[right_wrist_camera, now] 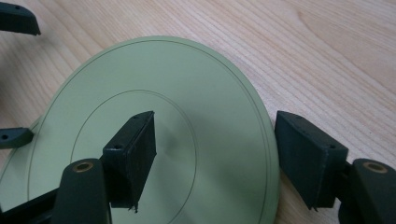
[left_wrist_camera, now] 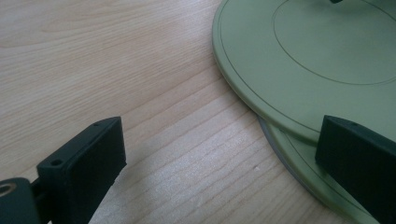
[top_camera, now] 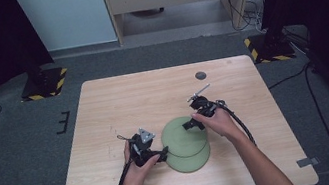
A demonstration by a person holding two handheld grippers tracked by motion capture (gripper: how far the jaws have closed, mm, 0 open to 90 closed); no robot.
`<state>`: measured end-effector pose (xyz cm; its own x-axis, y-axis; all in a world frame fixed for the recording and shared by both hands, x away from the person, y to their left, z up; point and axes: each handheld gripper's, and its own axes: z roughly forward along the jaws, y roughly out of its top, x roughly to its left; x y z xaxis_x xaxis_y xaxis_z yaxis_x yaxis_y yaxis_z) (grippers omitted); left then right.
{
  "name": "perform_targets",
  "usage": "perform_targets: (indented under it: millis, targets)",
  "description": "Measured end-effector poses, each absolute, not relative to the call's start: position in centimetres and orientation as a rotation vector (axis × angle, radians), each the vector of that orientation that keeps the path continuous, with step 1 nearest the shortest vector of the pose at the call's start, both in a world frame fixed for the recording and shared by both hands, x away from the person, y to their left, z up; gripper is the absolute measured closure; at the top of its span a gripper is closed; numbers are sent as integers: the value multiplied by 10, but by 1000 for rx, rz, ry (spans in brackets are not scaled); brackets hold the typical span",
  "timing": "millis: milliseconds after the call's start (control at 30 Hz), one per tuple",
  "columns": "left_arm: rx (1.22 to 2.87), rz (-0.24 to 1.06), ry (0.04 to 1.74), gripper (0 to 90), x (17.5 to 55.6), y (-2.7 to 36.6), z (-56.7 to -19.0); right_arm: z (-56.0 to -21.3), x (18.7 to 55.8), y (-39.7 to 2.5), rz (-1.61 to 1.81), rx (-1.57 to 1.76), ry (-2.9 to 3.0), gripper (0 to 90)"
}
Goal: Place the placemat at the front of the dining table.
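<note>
Two flat green plates lie stacked and offset near the table's front middle: the upper plate (top_camera: 180, 138) (left_wrist_camera: 299, 60) (right_wrist_camera: 196, 84) and the lower plate (top_camera: 194, 162) (left_wrist_camera: 303, 163) peeking out beneath it. My left gripper (top_camera: 163, 153) (left_wrist_camera: 219, 163) is open at the plates' left edge, one jaw over the wood and the other over the rims. My right gripper (top_camera: 189, 124) (right_wrist_camera: 219, 156) is open astride the upper plate's right rim, one jaw above the plate and one outside it. Nothing is gripped.
The wooden table (top_camera: 119, 105) has a small dark round disc (top_camera: 200, 75) near its far edge. Grey tape tabs (top_camera: 308, 161) mark the front corners. Hazard-striped stand bases (top_camera: 44, 84) sit on the floor beyond the table.
</note>
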<state>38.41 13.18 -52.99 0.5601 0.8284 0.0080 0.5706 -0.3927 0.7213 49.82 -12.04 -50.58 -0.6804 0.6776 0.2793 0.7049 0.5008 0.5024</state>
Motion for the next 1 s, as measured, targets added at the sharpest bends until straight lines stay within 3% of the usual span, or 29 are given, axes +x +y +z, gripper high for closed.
perform_targets:
  millis: [267,1000]
  targets:
    - [2116,486,1125,1,385,131,-530,-497,495,-123,-956,-1238,-2678,328]
    - [2106,477,1157,0,388,130,-529,-488,495,-135,-998,-1244,-2732,627]
